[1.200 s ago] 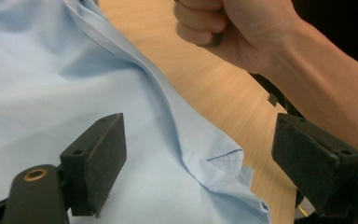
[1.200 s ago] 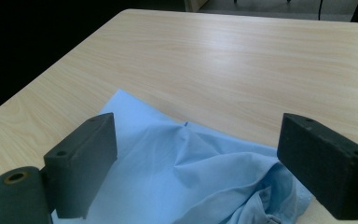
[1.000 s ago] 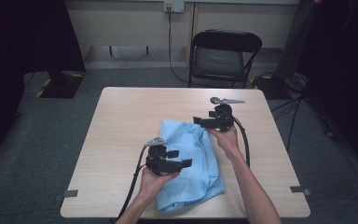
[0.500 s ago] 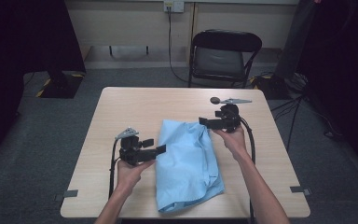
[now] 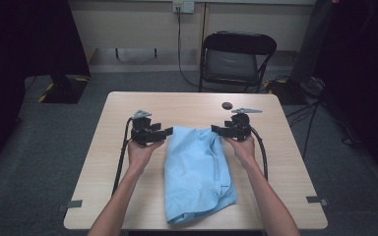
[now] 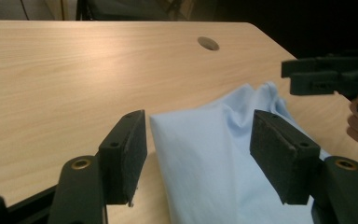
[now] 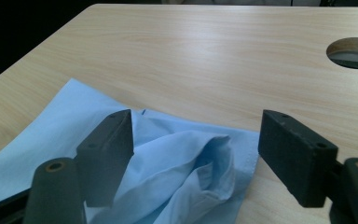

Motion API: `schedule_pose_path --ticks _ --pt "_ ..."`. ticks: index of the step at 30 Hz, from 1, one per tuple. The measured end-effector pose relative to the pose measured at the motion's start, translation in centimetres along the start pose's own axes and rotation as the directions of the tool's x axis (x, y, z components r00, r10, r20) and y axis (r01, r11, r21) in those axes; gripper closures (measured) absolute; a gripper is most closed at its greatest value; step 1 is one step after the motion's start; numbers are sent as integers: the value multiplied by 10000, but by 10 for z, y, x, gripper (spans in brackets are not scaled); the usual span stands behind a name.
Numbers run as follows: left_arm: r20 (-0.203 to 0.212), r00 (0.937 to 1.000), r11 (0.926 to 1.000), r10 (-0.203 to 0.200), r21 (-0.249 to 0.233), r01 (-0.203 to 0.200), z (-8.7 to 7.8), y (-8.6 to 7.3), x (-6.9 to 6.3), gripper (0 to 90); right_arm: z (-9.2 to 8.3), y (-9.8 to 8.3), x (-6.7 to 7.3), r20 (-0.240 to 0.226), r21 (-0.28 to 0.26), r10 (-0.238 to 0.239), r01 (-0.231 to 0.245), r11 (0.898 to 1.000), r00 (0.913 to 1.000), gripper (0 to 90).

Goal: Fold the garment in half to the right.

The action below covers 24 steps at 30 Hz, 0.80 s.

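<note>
Both grippers at the shirt's far corners, lining up a pinch.
Left gripper (image 5: 166, 132) and right gripper (image 5: 216, 130) have just been closing, gaps still wide, over the blue shirt (image 5: 197, 172) on the desk (image 5: 103, 172); next: lower and close (nothing gripped yet).

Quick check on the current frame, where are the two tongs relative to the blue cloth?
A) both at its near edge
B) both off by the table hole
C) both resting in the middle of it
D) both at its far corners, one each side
D: in the high view the left tongs sit at the far left corner of the blue cloth and the right tongs at its far right corner, jaws apart around the fabric, not pressing it.
</note>
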State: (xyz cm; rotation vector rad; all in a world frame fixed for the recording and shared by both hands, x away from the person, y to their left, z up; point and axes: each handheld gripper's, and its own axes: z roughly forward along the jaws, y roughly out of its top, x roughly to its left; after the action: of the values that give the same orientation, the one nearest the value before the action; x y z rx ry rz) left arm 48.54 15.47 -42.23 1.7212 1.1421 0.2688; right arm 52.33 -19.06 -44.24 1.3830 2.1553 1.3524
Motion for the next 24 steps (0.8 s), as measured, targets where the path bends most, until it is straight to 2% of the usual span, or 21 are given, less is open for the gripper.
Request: schedule_pose_path --ticks 4,6,7,10,12,14,17,19,20,21,23,24 --pt "-150 9987 9986 -486 208 489 23 -4 12 369 5 -3 -9 107 61 240 -241 9997 9997 276" --pt "-20 9952 9948 -976 285 977 34 -10 17 367 8 -5 -15 126 114 416 -417 9991 9991 281" --pt "36 9942 9938 -1073 301 1071 39 -12 17 367 10 -7 -17 144 188 500 -502 9986 9986 282" --pt "-152 9960 9950 -885 446 891 51 -14 15 353 18 -12 -21 11 514 699 -699 9962 9976 285" --pt "-265 9933 9922 -1123 512 1135 57 -14 19 342 22 -14 -21 -5 767 767 -765 9941 9971 294" --pt "-259 9915 9895 -1277 644 1292 63 -16 23 340 23 -14 -20 21 790 679 -679 9946 9977 322" --pt "-224 9901 9869 -1387 800 1401 68 -17 28 359 24 -10 -21 -63 673 659 -653 9956 9978 414" --pt "-142 9909 9868 -1336 907 1343 69 -18 29 399 26 -8 -21 -37 836 404 -399 9957 9992 502" --pt "-18 9909 9867 -1344 925 1340 68 -18 29 434 27 -7 -20 -54 940 328 -322 9951 9994 548" --pt "176 9910 9861 -1325 1034 1300 69 -18 30 505 28 -6 -20 -44 1053 266 -260 9941 9996 585" --pt "-143 9930 9866 -1169 1132 1177 68 -17 30 598 29 -5 -20 144 975 92 -105 9952 9999 687" --pt "-150 9926 9866 -1205 1085 1215 68 -16 30 636 28 -3 -20 193 876 91 -108 9961 9998 736"
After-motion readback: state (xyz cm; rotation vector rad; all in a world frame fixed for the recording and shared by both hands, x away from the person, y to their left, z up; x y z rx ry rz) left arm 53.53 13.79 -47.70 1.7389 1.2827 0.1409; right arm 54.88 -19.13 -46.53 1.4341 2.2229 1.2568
